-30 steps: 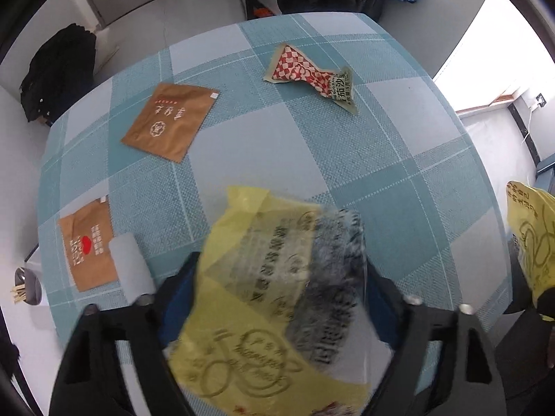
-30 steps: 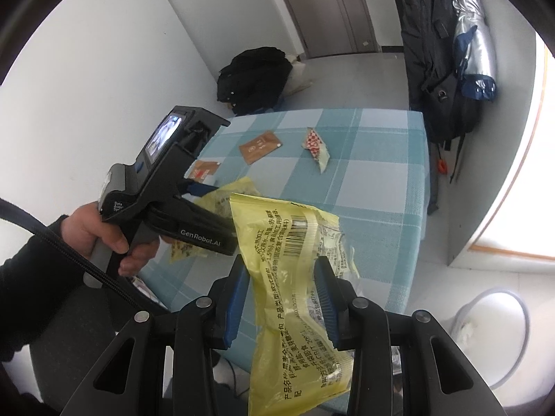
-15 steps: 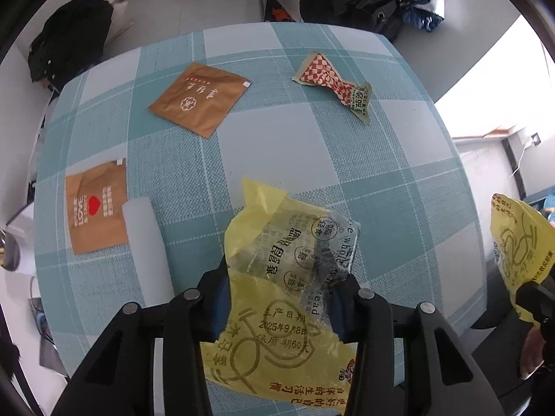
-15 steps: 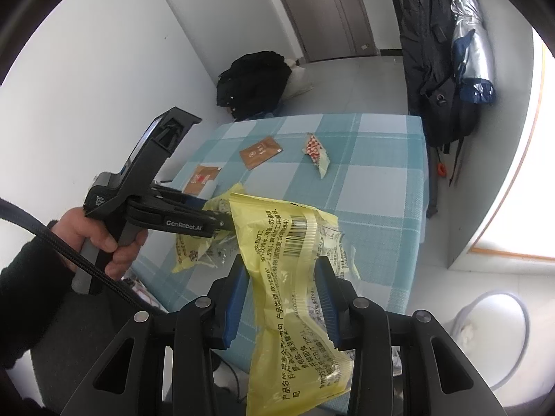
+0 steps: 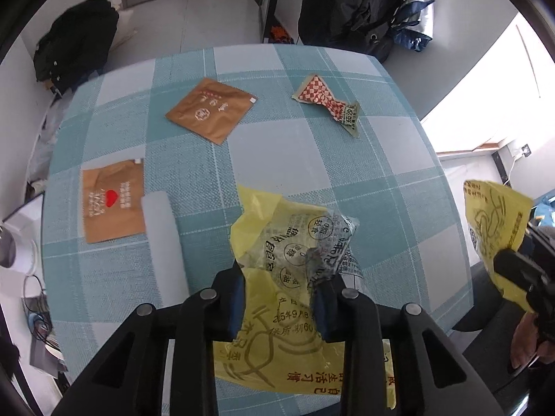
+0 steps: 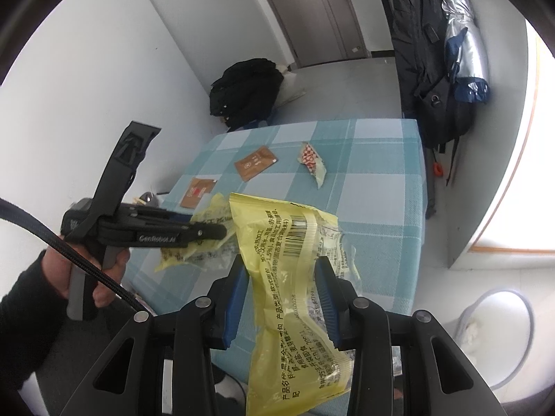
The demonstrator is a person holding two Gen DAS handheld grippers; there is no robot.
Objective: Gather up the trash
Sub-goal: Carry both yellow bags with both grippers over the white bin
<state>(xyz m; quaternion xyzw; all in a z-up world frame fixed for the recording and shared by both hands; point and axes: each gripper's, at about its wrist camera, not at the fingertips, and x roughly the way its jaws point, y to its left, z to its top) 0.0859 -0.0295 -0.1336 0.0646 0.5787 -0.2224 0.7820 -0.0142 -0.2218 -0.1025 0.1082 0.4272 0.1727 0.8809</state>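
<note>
Since a second ago my left gripper (image 5: 281, 298) has drawn its jaws in around the crumpled yellow wrapper (image 5: 295, 242), which earlier sagged loose across them over the table; they are closing now, blue pads on both sides of the plastic, and the wrapper hangs clear of the checked tablecloth (image 5: 364, 159). My right gripper (image 6: 282, 298) has not shifted: its jaws are clamped on the flat yellow packet (image 6: 295, 277), barcode side up. To do this step well I judge I should finish the squeeze before carrying further, since thin film slips and only a fold is between the pads. Beyond my jaws, trash is left on the cloth: a brown sachet (image 5: 210, 111), a second brown sachet with a red heart (image 5: 112, 204), and a red-checked wrapper (image 5: 326, 102). A white bin (image 6: 499, 336) stands on the floor to my right; both loads likely go there.
</note>
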